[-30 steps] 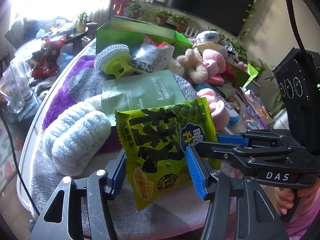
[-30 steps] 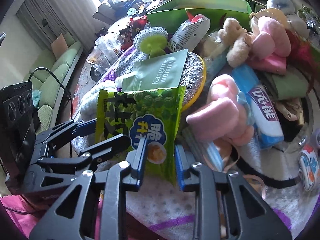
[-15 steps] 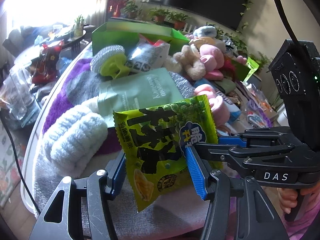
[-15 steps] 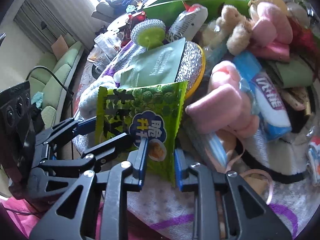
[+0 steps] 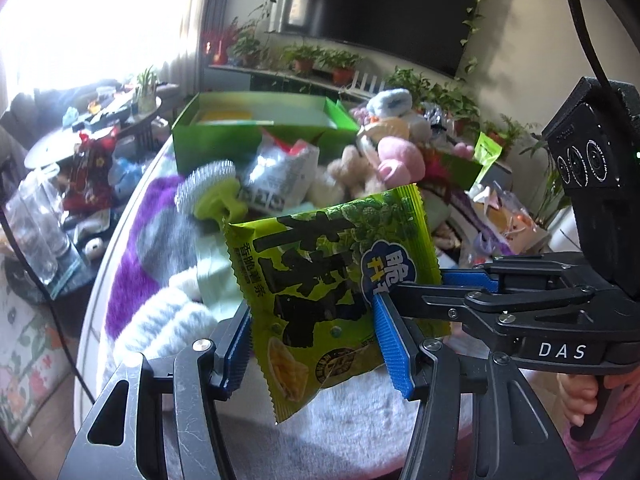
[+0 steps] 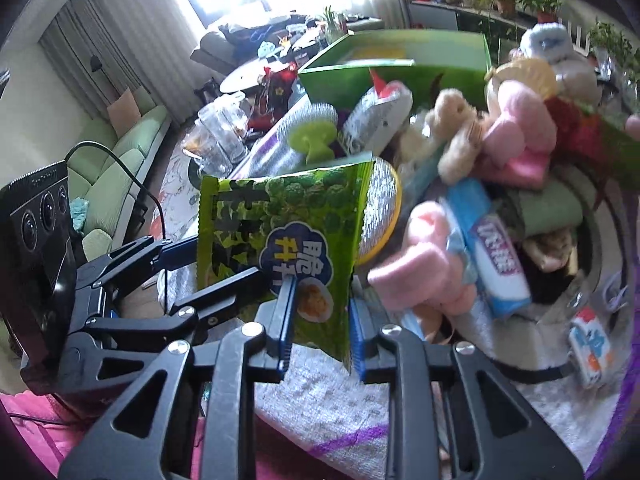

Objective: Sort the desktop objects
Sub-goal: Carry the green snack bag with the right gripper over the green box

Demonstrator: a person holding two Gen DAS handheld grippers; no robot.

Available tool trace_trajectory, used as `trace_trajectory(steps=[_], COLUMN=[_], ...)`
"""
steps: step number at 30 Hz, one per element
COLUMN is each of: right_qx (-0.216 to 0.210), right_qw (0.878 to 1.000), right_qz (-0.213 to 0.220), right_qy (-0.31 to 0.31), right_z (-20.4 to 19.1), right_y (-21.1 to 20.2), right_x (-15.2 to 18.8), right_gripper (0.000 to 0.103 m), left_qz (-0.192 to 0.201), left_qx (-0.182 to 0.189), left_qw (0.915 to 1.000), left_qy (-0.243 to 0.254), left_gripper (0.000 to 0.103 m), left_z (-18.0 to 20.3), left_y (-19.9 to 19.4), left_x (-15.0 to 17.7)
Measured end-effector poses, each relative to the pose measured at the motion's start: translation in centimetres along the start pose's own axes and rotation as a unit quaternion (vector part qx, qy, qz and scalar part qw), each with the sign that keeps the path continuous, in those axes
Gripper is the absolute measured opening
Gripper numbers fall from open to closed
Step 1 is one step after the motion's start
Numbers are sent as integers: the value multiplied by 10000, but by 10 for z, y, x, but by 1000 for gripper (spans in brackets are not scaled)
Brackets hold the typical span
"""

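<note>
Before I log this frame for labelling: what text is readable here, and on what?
"DAS": right gripper, on its body.
"脆升升": green snack packet, blue badge.
"香脆薯条", uncertain: same packet, small print.
Blue-and-white packet: characters blurred.
Silver bag: print unreadable.

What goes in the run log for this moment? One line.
left tongs: shut on green snack packet | right tongs: shut on same packet | packet: off table | green box: open behind

The right gripper (image 6: 320, 318) pinched the lower corner of a green snack packet (image 6: 280, 248), while the left gripper (image 6: 192, 258) clamped the packet's left side. Behind it lay a green box (image 6: 400, 68), a scrubber (image 6: 312, 132) and pink plush toys (image 6: 520, 136).
</note>
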State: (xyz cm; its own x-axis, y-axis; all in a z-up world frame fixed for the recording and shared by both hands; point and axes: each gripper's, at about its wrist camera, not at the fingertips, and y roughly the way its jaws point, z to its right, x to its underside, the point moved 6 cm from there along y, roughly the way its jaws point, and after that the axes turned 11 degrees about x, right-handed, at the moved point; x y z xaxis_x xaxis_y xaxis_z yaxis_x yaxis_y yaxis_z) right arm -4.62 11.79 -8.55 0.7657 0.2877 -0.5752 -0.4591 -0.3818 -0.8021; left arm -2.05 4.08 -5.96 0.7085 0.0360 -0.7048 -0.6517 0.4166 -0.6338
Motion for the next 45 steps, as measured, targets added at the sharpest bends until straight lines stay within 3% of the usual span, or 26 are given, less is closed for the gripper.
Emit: trace_trajectory(steps=[13,45], right_qx=[168,207], right_qw=[9989,9963], right_qz=[422,790], right_qy=[-74,277], right_z=[-4,7], right_y=[-12,11], right_x=[-45,-153], right_gripper=[26,26], left_qz=[327,485], left_qx=[35,172], left_qw=[9991,9966], left_qy=[254,642], left_gripper=[57,57], left_z=[-11,-54], left_y=[-8,11], left_x=[-42,-148])
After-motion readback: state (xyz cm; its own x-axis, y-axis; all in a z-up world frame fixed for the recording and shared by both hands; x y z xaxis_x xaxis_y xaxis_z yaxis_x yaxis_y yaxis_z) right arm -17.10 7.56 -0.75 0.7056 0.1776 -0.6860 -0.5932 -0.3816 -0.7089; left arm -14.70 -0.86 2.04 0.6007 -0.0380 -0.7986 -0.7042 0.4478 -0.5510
